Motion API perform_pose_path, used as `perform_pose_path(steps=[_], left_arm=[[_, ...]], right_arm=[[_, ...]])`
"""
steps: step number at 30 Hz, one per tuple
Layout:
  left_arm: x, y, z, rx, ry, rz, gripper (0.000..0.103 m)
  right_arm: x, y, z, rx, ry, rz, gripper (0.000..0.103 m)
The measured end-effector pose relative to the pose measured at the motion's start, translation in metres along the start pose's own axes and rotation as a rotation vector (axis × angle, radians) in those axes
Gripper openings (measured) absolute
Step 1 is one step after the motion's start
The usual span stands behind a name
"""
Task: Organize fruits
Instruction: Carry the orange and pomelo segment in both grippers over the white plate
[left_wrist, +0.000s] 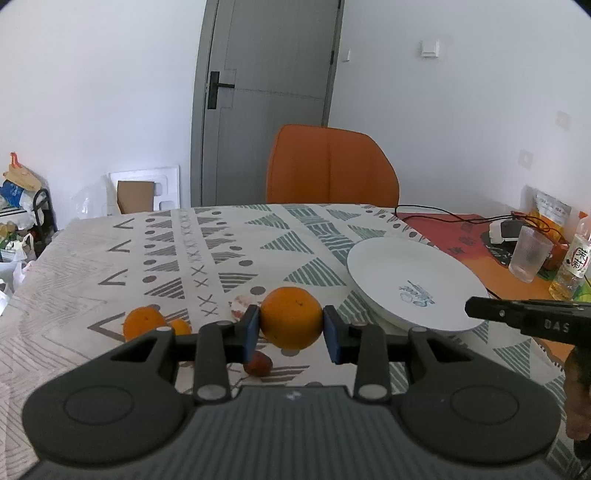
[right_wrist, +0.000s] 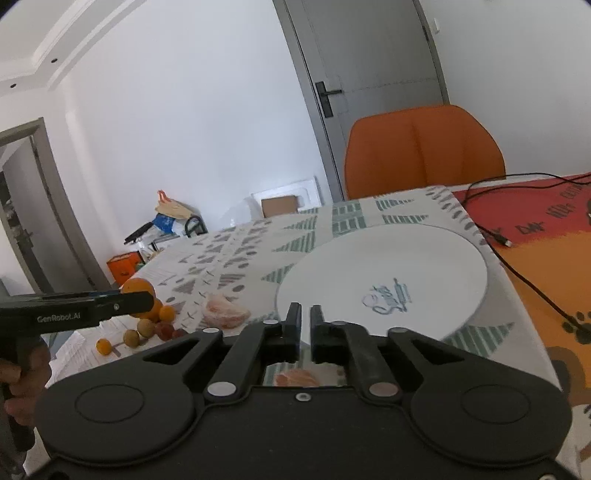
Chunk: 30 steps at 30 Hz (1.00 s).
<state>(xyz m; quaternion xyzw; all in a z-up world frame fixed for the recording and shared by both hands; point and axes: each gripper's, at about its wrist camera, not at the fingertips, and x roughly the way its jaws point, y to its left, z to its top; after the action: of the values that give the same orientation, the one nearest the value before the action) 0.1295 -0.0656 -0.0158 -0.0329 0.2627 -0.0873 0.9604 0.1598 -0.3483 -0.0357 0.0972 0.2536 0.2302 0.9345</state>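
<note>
left gripper (right_wrist: 74, 314) body says "GenRobot.AI", right gripper (left_wrist: 532, 321) shows "DAS", bottle (left_wrist: 574, 266) label reads 茉莉, plate (left_wrist: 413, 284) print unreadable.

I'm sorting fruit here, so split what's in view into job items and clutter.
Job items: orange held in the left tool; second orange; peeled segments; small fruits; white plate; right tool.

Clutter: glass; bottle; cable; orange chair.
</note>
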Motion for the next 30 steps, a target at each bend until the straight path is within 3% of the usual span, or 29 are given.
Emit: perform_pose_path(steps=[5, 6, 15, 20, 21, 23, 30], left_arm=[[0.001, 0.003, -0.002, -0.007, 0.008, 0.000, 0.035], [0.001, 0.004, -0.002, -0.010, 0.007, 0.001, 0.035], [-0.010, 0.023, -0.009, -0.061, -0.001, 0.021, 0.035], [-0.015, 0.037, -0.016, -0.085, 0.007, 0.040, 0.035], [-0.015, 0.040, -0.018, -0.090, 0.010, 0.043, 0.035], [-0.017, 0.045, -0.021, -0.103, 0.015, 0.047, 0.035], [-0.017, 0.053, -0.022, -0.118, 0.014, 0.055, 0.035]], right_arm=[[0.002, 0.006, -0.007, -0.015, 0.052, 0.005, 0.055], [0.003, 0.008, -0.009, -0.022, 0.065, 0.005, 0.056], [0.019, 0.021, -0.021, -0.058, 0.142, -0.009, 0.056], [0.036, 0.023, -0.032, -0.054, 0.169, -0.059, 0.056], [0.041, 0.022, -0.034, -0.055, 0.179, -0.067, 0.054], [0.043, 0.027, -0.036, -0.108, 0.171, -0.078, 0.032], [0.033, 0.034, -0.025, -0.075, 0.143, 0.006, 0.031]])
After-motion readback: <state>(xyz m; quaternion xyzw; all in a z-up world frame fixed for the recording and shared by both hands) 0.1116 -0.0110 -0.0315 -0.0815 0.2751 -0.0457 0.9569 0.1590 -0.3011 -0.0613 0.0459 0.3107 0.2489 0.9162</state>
